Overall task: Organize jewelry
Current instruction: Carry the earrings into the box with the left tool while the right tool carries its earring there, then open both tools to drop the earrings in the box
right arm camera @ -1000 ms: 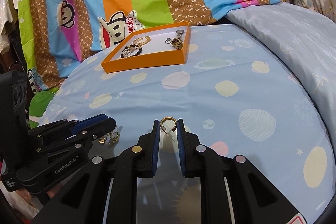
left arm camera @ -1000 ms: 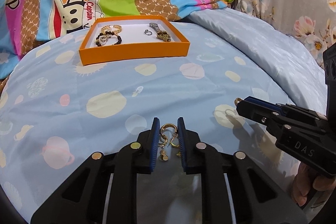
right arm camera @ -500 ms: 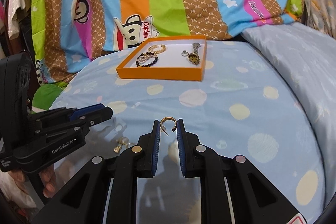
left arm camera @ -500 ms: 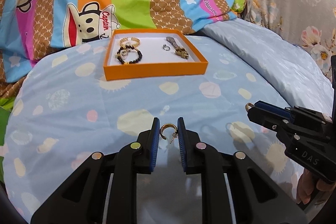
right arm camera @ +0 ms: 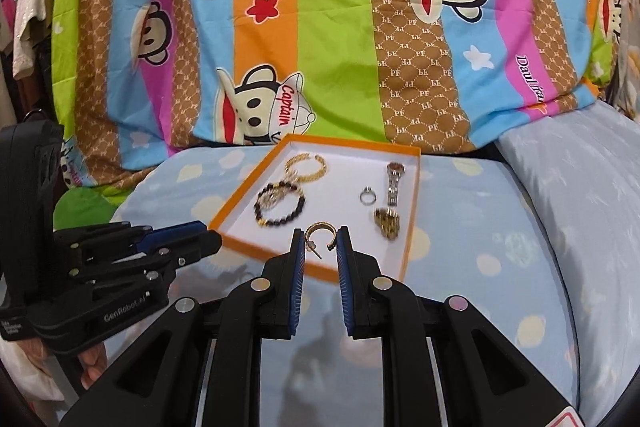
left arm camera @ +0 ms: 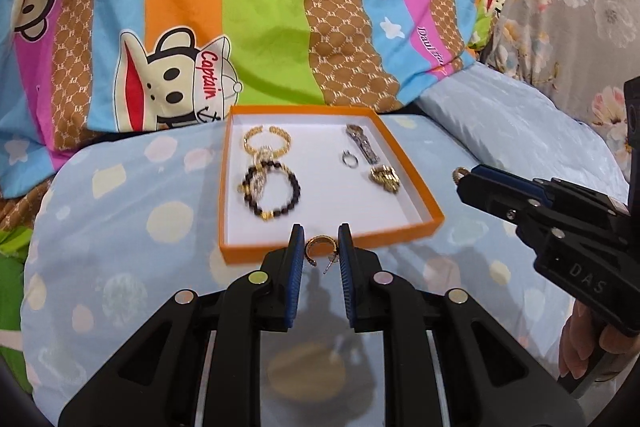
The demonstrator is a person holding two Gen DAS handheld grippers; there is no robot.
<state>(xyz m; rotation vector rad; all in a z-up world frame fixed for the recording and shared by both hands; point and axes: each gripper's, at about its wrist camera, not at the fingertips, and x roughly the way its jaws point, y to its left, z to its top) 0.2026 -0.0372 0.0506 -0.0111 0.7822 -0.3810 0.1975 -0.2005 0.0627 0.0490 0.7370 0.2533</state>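
A gold hoop earring (left arm camera: 320, 247) is pinched in the left gripper (left arm camera: 319, 251), and its match (right arm camera: 320, 233) in the right gripper (right arm camera: 320, 247). Both are held before the orange tray (left arm camera: 400, 231) at frame centre, presumably for release among the bracelets (left arm camera: 270, 179).

L tongs (left arm camera: 319, 247): clamped, tilted down | R tongs (right arm camera: 321, 246): clamped, tilted down

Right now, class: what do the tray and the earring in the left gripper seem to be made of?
Orange tray: probably card, matte, with thin folded walls and a white lining. Hoop earring, pinched by the left gripper: likely gold-toned metal, shiny with a thin post; plated or solid, I cannot tell.
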